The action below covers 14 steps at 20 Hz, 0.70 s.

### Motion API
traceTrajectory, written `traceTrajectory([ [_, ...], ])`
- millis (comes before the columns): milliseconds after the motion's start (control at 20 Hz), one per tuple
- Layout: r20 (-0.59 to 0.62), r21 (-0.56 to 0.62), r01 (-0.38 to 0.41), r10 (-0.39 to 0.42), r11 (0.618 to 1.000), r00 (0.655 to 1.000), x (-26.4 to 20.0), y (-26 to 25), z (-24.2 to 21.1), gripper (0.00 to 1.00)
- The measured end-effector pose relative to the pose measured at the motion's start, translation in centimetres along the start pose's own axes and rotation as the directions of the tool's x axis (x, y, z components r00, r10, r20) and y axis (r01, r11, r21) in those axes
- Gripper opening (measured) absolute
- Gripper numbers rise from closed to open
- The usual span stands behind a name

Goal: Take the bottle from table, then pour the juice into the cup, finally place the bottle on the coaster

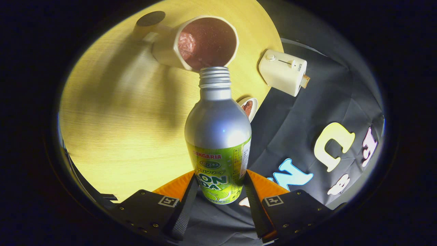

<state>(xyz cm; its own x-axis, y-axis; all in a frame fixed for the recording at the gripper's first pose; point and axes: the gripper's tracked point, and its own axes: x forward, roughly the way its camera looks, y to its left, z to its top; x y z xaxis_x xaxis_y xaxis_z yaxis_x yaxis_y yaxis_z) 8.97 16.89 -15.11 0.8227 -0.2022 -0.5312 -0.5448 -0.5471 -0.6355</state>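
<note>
Over on the left of the worktop (112,130) sits the coaster (150,18), with the cup (201,42) just beside it. Bottle (218,136) is clamped between the jaws of the gripper (220,205), both fingers pressing its label end, and its open mouth reaches the cup's rim. I'd keep the neck over the middle of the cup and tip slowly so nothing dribbles. Toaster (283,71) sits off to the right, well clear.

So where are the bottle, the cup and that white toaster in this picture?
bottle (218,130): gripper view, on its bare metal shoulder; both fingers press its sides.
cup (208,42): gripper view, on its dark inside, beyond the bottle's mouth.
toaster (283,71): gripper view, on its white side.
</note>
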Motion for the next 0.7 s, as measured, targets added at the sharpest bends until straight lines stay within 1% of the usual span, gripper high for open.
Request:
traceTrajectory([
  [700,-0.013,-0.080,0.000,-0.002,0.997,1.000,-0.8,-1.2,0.6,0.75],
])
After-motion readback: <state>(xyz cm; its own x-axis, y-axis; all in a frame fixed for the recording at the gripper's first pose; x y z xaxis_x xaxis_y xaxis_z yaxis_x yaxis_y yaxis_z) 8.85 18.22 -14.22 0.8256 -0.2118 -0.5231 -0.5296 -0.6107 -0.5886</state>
